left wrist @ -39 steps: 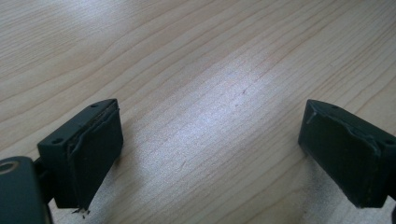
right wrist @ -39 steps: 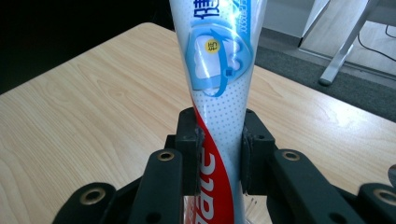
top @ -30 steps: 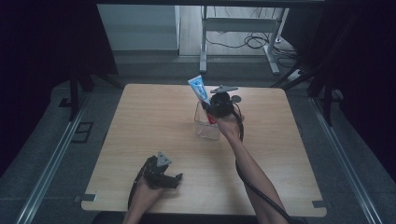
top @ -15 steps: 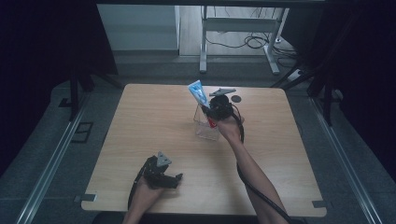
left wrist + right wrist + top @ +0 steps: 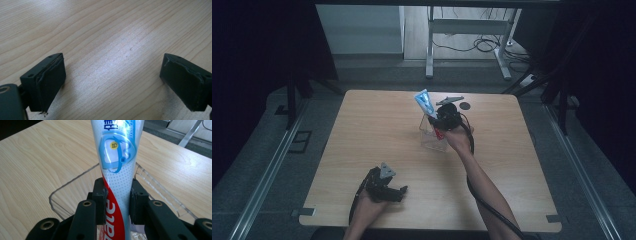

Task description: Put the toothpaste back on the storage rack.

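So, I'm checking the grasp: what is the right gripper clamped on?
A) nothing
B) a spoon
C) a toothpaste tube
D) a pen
C: the right gripper has its pads pressed on both sides of the toothpaste tube, over the clear container.

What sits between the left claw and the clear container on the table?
Nothing: in the high view, bare table runs from the left claw to the clear container.

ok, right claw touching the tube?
Touching. Right gripper view: both pads of the right claw press the sides of the tube.
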The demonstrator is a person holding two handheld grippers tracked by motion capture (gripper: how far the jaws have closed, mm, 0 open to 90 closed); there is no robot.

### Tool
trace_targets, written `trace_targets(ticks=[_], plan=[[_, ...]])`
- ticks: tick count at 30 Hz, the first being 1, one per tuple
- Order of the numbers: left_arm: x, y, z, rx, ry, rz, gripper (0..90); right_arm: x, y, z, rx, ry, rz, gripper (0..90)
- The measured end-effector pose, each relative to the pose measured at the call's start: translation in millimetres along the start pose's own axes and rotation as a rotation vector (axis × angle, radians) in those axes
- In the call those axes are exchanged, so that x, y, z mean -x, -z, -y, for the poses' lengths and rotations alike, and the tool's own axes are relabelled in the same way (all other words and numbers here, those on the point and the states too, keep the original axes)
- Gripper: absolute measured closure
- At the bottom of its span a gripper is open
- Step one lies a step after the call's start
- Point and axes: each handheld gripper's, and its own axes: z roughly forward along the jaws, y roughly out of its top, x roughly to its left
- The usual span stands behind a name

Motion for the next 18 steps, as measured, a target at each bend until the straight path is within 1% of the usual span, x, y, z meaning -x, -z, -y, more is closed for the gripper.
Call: trace_targets(ticks=[2,7,18], plan=[[0.0,0.0,0.0,0.0,0.0,0.0,6.4,0.5,-0.1,1.1,0.002,-0.009,-0.007,69.9],[0.0,0.0,0.0,0.0,0.0,0.001,6.4,0.2,0.4,1.0,-0.013,0.003,-0.015,69.2],[0.0,0.0,0.0,0.0,0.0,0.001,6.4,0.5,0.9,3.4,-0.043,0.008,-0.035,68.0]])
